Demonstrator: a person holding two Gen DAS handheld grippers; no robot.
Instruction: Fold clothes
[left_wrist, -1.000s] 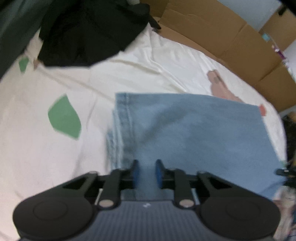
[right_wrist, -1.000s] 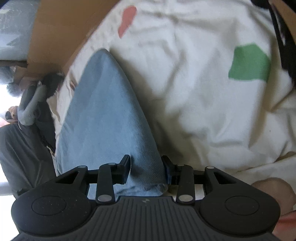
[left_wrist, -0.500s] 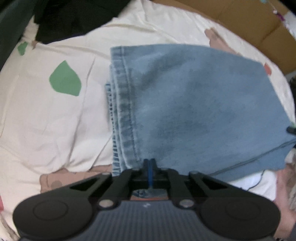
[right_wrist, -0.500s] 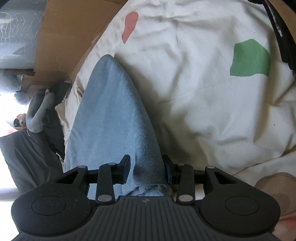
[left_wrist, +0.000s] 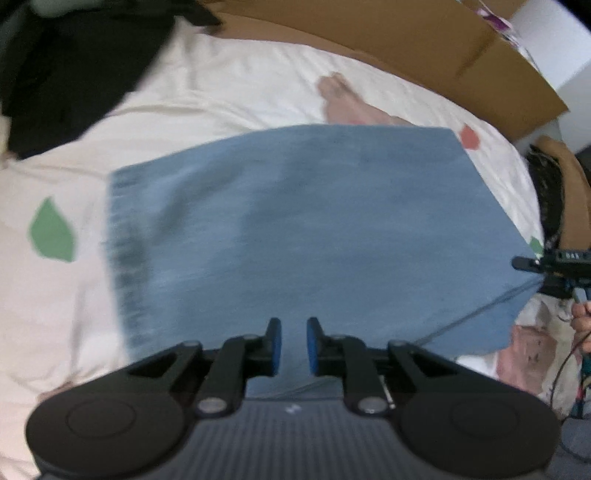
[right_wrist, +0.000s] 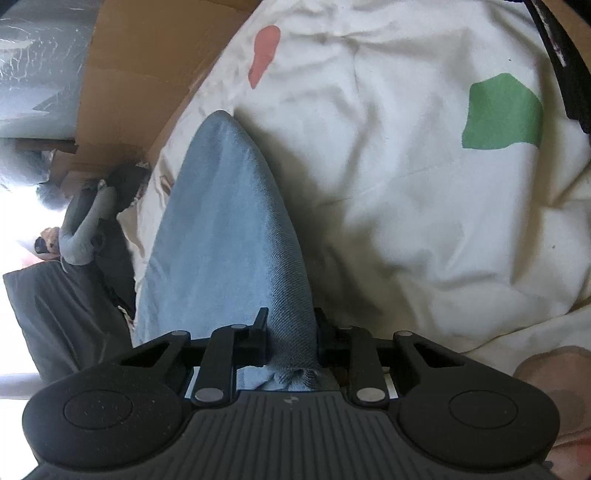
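A folded light-blue denim garment (left_wrist: 314, 221) lies flat on a white bedsheet (left_wrist: 258, 85), its stitched hem to the left. My left gripper (left_wrist: 293, 325) hovers over the near edge of the denim. Its jaws are opening, a narrow gap shows between the blue pads, and nothing is pinched there. In the right wrist view the denim (right_wrist: 229, 221) rises as a ridge into my right gripper (right_wrist: 290, 317). Those jaws are closing on the fold, and a bunched corner sits behind the fingers. The right gripper (left_wrist: 532, 264) also shows at the denim's right corner.
A black garment (left_wrist: 74, 74) lies at the sheet's far left. Brown cardboard (left_wrist: 406, 48) runs along the far side of the bed. The sheet (right_wrist: 406, 184) has green and pink patches. A grey-sleeved arm (right_wrist: 85, 229) and dark cloth (right_wrist: 62, 314) sit left of the denim.
The left gripper shut near the hem, then parted its pads and slid along the denim, so the hem now lies farther left. The right gripper's fingers drew closer around the fold without moving.
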